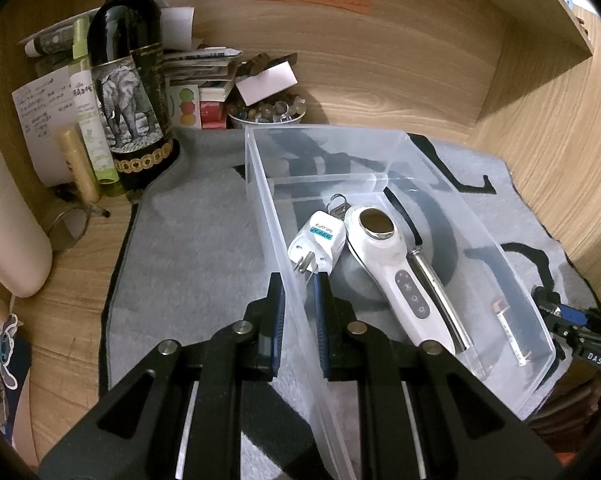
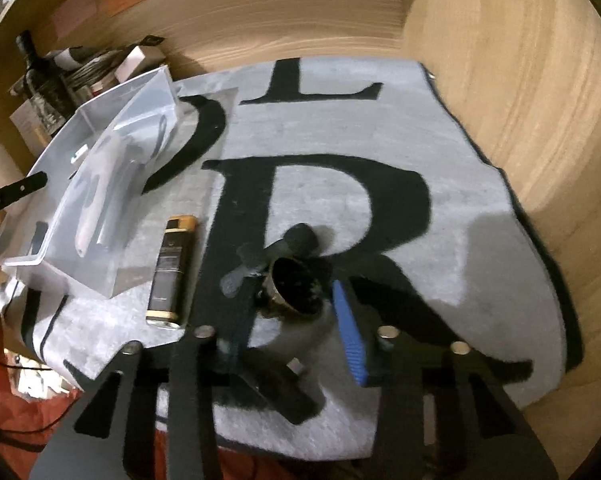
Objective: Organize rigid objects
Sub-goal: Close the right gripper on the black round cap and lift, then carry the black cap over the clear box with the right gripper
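A clear plastic bin [image 1: 260, 184] stands on the grey mat [image 1: 188, 240]. In it lie a white plug adapter [image 1: 318, 242], a white handheld device [image 1: 392, 268], a metal rod [image 1: 436, 288] and keys [image 1: 337, 203]. My left gripper [image 1: 299, 284] is shut on the bin's left wall. In the right wrist view my right gripper [image 2: 292, 300] is shut on a dark round metal object with a black handle [image 2: 296, 286], just above the mat [image 2: 380, 128]. A black and gold lighter-like case [image 2: 171, 268] lies beside the bin [image 2: 96, 276].
A wine bottle [image 1: 130, 80], spray bottles [image 1: 90, 120], papers, a bowl of beads [image 1: 266, 114] and a pale container [image 1: 4, 224] crowd the back left. Wooden walls [image 2: 500, 80] enclose the desk at back and right. My right gripper shows at the left view's right edge [image 1: 580, 328].
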Motion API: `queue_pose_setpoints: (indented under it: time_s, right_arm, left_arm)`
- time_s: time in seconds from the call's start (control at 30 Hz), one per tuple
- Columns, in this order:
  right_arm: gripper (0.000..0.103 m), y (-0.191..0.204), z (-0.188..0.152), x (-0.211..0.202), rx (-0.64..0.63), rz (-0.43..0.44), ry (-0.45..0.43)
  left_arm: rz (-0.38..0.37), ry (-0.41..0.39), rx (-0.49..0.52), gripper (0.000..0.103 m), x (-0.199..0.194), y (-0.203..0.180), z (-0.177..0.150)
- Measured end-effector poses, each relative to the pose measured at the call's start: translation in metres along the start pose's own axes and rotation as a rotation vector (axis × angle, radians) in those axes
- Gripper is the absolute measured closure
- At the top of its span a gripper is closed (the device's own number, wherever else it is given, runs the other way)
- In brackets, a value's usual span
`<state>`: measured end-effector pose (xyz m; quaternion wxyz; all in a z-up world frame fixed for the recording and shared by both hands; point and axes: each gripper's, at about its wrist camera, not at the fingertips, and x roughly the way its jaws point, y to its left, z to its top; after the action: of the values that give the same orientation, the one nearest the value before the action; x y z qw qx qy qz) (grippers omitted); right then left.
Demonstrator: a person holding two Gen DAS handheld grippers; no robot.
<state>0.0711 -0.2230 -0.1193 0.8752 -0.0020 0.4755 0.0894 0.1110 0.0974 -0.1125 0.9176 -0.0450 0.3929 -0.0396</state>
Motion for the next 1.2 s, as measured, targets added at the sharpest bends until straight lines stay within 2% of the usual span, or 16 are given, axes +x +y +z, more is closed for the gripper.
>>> queue_pose_setpoints:
  time_s: [0.27, 0.53, 0.87, 1.2]
  right_arm:
    - [0.072, 0.004, 0.009, -0.006, -0.021, -0.017, -0.04]
    - [0.072, 0.018, 0.04, -0.029, -0.06, -0.035, -0.151]
    - [0.072, 0.062, 0.088, -0.034, -0.161, 0.039, -0.259]
    - [0.072, 0.117, 0.111, -0.016, -0.294, 0.167, -0.254]
  left_arm:
    - [-0.003, 0.001, -0.005, 0.089, 0.0, 0.0, 0.0]
    - [-0.017, -0.003, -0.003, 0.088, 0.0, 0.002, -0.001]
    - [-0.034, -0.004, -0.002, 0.087, -0.001, 0.004, -0.001]
    - [-0.044, -0.002, -0.008, 0.087, 0.0, 0.005, -0.001]
